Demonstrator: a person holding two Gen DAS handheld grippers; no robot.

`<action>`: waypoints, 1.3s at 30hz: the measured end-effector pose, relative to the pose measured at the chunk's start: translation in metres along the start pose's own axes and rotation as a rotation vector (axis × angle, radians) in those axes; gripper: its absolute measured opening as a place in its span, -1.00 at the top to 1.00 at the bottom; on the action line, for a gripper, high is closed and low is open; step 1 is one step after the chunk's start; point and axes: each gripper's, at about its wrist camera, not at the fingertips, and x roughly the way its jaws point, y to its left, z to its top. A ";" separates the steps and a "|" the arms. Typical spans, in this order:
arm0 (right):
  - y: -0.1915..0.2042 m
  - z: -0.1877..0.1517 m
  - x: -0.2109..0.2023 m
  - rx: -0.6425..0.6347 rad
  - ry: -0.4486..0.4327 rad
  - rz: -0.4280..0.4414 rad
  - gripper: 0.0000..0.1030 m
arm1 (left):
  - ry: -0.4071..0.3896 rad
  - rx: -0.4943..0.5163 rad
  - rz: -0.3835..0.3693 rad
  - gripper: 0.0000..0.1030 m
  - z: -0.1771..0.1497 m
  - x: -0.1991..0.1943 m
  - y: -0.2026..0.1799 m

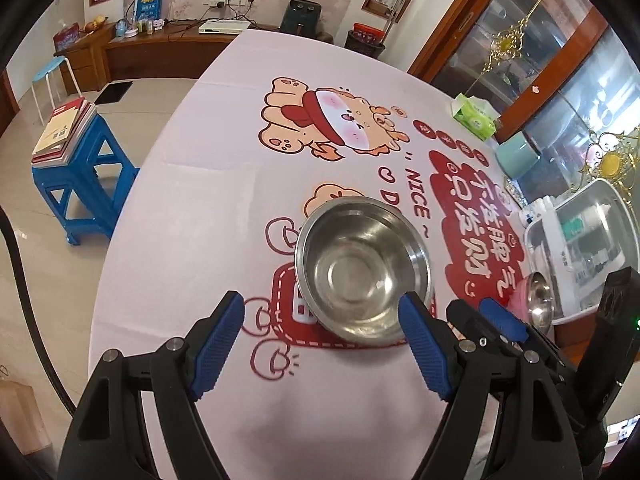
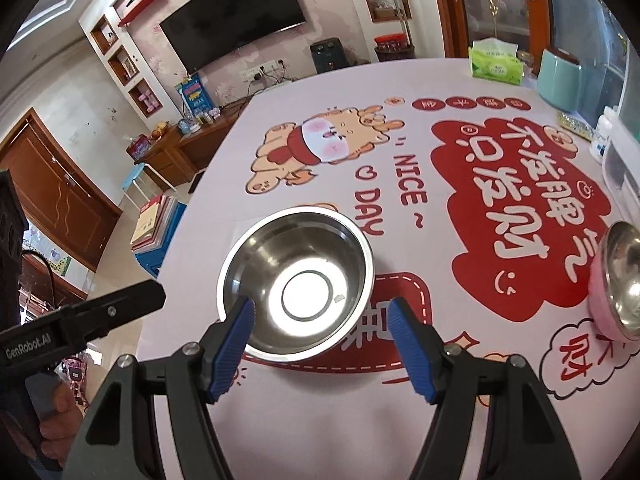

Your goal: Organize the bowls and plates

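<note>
The left gripper [image 1: 322, 344] has its jaws wide apart and holds nothing; the right gripper [image 2: 322, 350] is the same. Just ahead of both stands the steel bowl [image 2: 296, 282] on the surface [image 2: 320, 412]. A pink bowl [image 2: 618, 280] lies far to the right.

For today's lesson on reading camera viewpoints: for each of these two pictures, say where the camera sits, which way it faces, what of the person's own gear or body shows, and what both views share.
Left wrist: on the left gripper, angled down at the steel bowl; its open blue fingers show, with the right gripper alongside.
Right wrist: on the right gripper, angled down at the same bowl; the left gripper's black finger and a hand show.
Shared: the bowl, pink bowl, printed tablecloth, tissue box.
</note>
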 end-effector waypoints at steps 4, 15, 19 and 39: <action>-0.006 -0.004 0.015 0.014 0.009 0.004 -0.35 | 0.012 -0.014 -0.025 -0.52 0.004 0.020 0.001; -0.015 -0.020 0.044 0.075 -0.010 0.051 -0.34 | 0.054 -0.032 -0.025 -0.48 -0.005 0.073 0.003; -0.021 -0.023 0.051 0.083 -0.006 0.035 -0.34 | 0.066 -0.040 -0.030 -0.42 -0.007 0.084 0.004; -0.019 -0.029 0.056 0.085 0.015 0.049 0.43 | 0.103 -0.043 -0.057 0.34 -0.014 0.100 0.005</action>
